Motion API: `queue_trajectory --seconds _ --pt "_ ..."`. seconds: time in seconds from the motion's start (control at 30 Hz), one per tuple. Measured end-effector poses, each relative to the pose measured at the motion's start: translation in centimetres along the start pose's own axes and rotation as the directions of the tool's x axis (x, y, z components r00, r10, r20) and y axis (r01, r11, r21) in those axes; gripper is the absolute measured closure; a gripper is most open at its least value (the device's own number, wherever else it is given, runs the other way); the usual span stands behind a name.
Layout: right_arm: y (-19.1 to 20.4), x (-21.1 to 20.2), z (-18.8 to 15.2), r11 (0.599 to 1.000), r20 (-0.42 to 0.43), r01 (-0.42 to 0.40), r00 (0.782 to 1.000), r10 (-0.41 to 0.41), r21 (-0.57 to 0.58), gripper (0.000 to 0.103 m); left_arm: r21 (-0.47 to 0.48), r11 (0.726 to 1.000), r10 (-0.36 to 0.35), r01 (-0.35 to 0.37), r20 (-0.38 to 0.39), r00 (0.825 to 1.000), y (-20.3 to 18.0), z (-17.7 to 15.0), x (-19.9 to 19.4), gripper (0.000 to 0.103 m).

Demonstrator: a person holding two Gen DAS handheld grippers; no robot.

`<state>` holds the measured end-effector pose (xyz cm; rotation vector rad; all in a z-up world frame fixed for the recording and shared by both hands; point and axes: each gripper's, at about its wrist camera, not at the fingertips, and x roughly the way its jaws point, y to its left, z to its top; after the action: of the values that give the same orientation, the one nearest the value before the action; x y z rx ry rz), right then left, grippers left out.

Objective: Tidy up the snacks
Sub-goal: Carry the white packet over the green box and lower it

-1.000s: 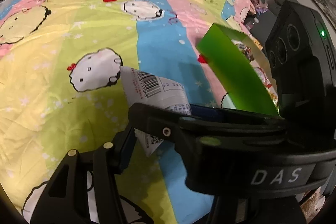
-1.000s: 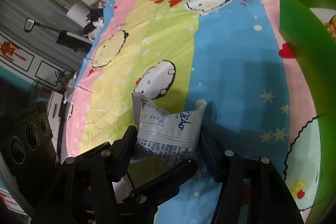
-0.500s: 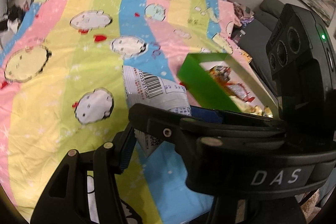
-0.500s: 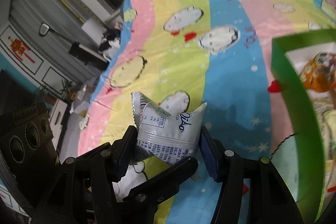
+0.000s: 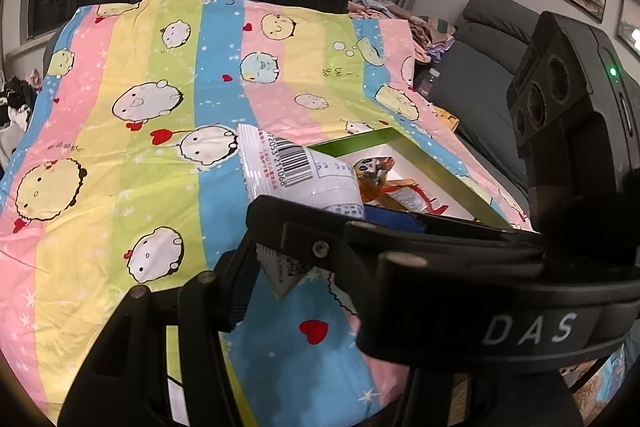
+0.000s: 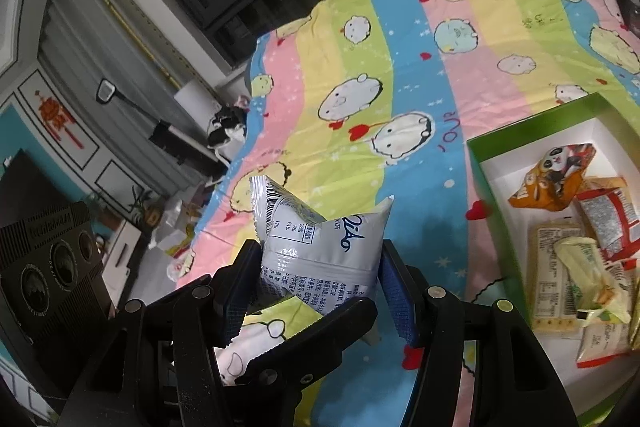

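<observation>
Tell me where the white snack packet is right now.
The white packet is held between both grippers, above the striped sheet, left of the green box in the right wrist view.

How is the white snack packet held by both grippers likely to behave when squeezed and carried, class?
The white packet looks puffed and creased, so it probably gives under the pads rather than staying stiff. Its glossy film may be slippery. It seems light: it holds its shape between the right gripper and left gripper without sagging.

Open bedspread (image 6: 400, 75) left of the green box (image 6: 478, 163); snack packets (image 6: 576, 251) crowd inside
</observation>
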<state>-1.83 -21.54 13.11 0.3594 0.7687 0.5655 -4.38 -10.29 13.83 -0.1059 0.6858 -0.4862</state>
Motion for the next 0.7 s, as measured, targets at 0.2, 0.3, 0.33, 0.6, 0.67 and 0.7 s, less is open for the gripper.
queue_trajectory --seconds 0.2,0.3,0.33,0.6,0.67,0.7 --pt "-0.2 -1.3 0.1 1.000 0.028 0.002 1.000 -0.002 -0.001 0.042 0.020 1.000 -0.004 0.004 0.014 1.000 -1.0 0.2 -0.4 0.051" --pt "-0.3 -1.8 0.1 1.000 0.036 0.006 0.999 -0.006 -0.002 0.042 0.029 1.000 -0.005 0.005 0.015 1.000 -1.6 0.4 -0.4 0.051" --pt "-0.3 -2.0 0.1 1.000 0.039 0.008 0.999 -0.008 -0.002 0.042 0.034 0.999 -0.006 0.006 0.015 1.000 -1.8 0.4 -0.4 0.051" --pt "-1.8 -4.1 0.2 0.999 0.089 0.050 0.995 -0.051 0.013 0.042 0.091 0.995 -0.033 0.031 0.023 0.999 -4.1 1.2 0.8 0.051" --pt "-2.8 -4.7 0.4 0.998 0.104 0.056 0.993 -0.060 0.036 0.042 0.110 0.993 -0.048 0.046 0.019 0.999 -5.0 1.5 1.6 0.051" --pt "-3.4 -5.0 0.5 0.997 0.110 0.057 0.992 -0.062 0.050 0.042 0.118 0.992 -0.055 0.053 0.012 0.998 -5.4 1.6 2.1 0.051"
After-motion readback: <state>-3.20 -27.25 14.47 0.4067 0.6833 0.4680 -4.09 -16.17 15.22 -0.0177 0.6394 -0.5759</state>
